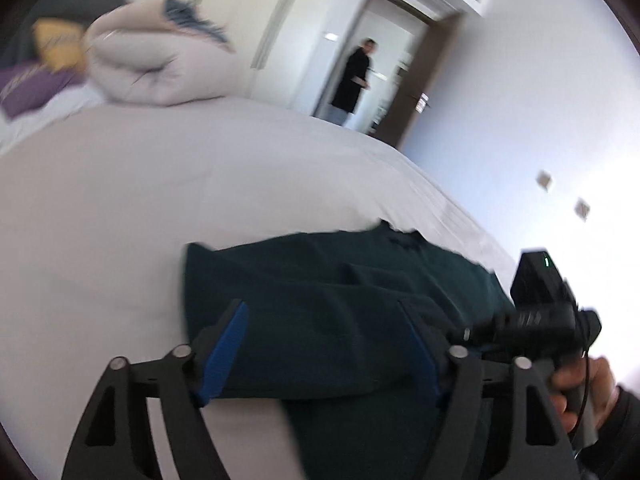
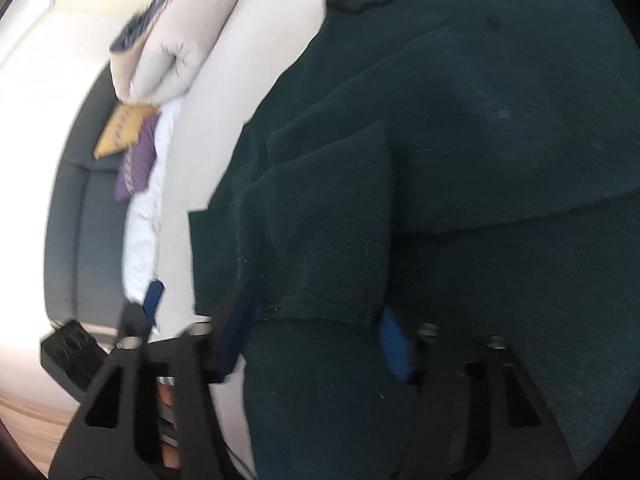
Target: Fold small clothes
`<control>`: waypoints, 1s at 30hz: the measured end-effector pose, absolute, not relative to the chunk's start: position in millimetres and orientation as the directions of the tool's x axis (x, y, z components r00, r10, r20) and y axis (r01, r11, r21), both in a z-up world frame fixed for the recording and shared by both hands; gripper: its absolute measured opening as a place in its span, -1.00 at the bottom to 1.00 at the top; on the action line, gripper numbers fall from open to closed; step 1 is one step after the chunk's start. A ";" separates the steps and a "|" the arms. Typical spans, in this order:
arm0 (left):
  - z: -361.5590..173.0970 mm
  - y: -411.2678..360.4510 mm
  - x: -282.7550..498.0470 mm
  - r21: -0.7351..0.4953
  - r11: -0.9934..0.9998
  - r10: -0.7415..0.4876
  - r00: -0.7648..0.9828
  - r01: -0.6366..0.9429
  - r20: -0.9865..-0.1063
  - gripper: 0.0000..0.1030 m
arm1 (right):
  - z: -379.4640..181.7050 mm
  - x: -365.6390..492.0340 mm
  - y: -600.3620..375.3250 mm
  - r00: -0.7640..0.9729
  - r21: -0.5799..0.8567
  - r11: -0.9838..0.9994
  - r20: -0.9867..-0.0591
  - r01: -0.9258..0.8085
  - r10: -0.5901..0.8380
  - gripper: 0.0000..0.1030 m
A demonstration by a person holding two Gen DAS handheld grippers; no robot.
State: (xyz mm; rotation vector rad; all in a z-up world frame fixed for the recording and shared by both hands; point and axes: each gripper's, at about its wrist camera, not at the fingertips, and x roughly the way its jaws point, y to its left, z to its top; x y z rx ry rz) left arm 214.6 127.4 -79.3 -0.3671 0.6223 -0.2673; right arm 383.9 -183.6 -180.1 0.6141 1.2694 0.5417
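Note:
A dark green garment lies partly folded on the white bed, with a black lace trim at its far edge. My left gripper is open, its blue pads spread just above the garment's near edge. The right gripper's body shows at the right of this view, held by a hand. In the right wrist view the garment fills most of the frame, a folded flap lying on top. My right gripper is open, its blue pads straddling the flap's near edge.
A rolled beige duvet lies at the bed's far end, with yellow and purple cushions by the grey headboard. A person in black stands in the open doorway. Wood floor shows beside the bed.

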 end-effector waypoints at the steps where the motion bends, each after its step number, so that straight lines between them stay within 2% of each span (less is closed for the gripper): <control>1: -81.8 135.3 217.0 -0.434 0.893 -0.355 0.784 0.122 -0.510 0.42 | -180.3 384.8 -177.5 0.209 0.663 0.746 -0.723 -0.061 0.659 -0.70; 3: -90.3 155.5 219.0 -0.499 0.863 -0.361 0.787 0.079 -0.500 0.25 | -177.4 385.1 -174.2 0.221 0.616 0.784 -0.756 -0.082 0.617 -0.85; 5: -89.4 170.2 220.9 -0.525 0.849 -0.356 0.795 0.055 -0.492 0.19 | -162.9 383.9 -181.5 0.275 0.587 0.802 -0.758 -0.107 0.592 -0.86; 9: -87.4 182.9 228.3 -0.552 0.833 -0.357 0.803 0.042 -0.478 0.14 | -125.6 379.1 -209.5 0.406 0.505 0.853 -0.757 -0.131 0.511 -0.87; 14: -85.5 167.7 247.5 -0.522 0.849 -0.375 0.789 0.082 -0.487 0.14 | -104.0 394.2 -269.8 0.490 0.445 0.892 -0.763 -0.073 0.421 -0.87; 17: -90.7 156.5 260.0 -0.510 0.853 -0.401 0.760 0.107 -0.512 0.14 | -105.4 405.0 -307.0 0.512 0.368 0.929 -0.794 -0.023 0.328 -0.87; 21: -99.2 134.5 281.1 -0.483 0.863 -0.435 0.702 0.146 -0.564 0.06 | -118.8 410.7 -325.9 0.506 0.339 0.941 -0.811 -0.003 0.294 -0.87; 24: -107.5 124.9 293.9 -0.477 0.865 -0.448 0.663 0.153 -0.600 0.00 | -129.5 413.2 -334.8 0.500 0.337 0.941 -0.817 0.009 0.288 -0.87; 30: -126.8 101.8 294.7 -0.409 0.896 -0.424 0.606 0.172 -0.674 0.00 | -158.0 417.4 -334.5 0.479 0.344 0.939 -0.829 0.031 0.288 -0.86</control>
